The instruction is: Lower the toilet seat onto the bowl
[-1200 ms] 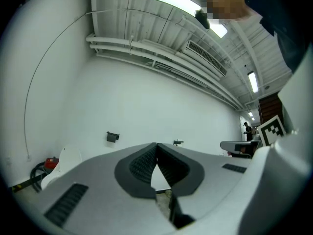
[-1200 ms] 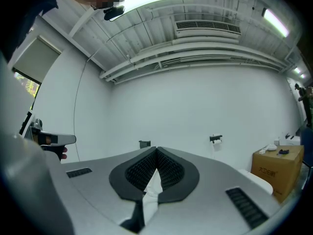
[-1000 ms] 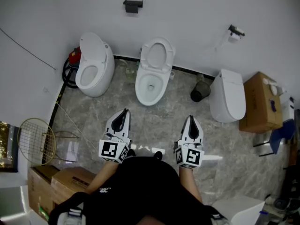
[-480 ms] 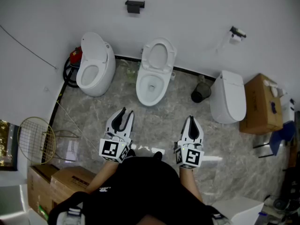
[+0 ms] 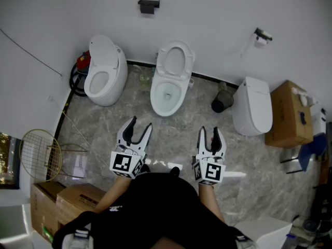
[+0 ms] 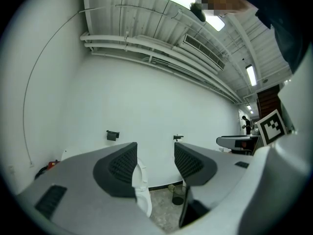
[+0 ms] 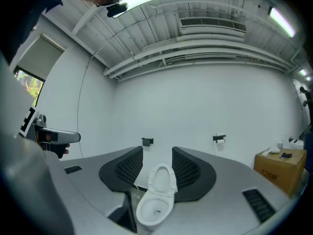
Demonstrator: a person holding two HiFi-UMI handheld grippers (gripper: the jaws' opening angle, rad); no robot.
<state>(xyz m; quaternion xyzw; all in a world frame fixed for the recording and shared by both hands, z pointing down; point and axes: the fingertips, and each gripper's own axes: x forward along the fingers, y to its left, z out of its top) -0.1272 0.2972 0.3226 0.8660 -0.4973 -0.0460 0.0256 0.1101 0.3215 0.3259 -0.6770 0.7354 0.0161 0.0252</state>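
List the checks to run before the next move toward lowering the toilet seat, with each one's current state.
1. Toilet seat raised on the middle toilet: ok, it stands up behind the bowl.
2. Bowl rim free of objects: ok.
3. Left gripper empty: ok, jaws opening, nothing between them.
4. Right gripper empty: ok, jaws opening, nothing between them; its view lines up on the seat.
5. Grippers near the seat: not ok, both hang well short of it over the floor.
6. Only one open toilet: not ok, the left toilet is open too.
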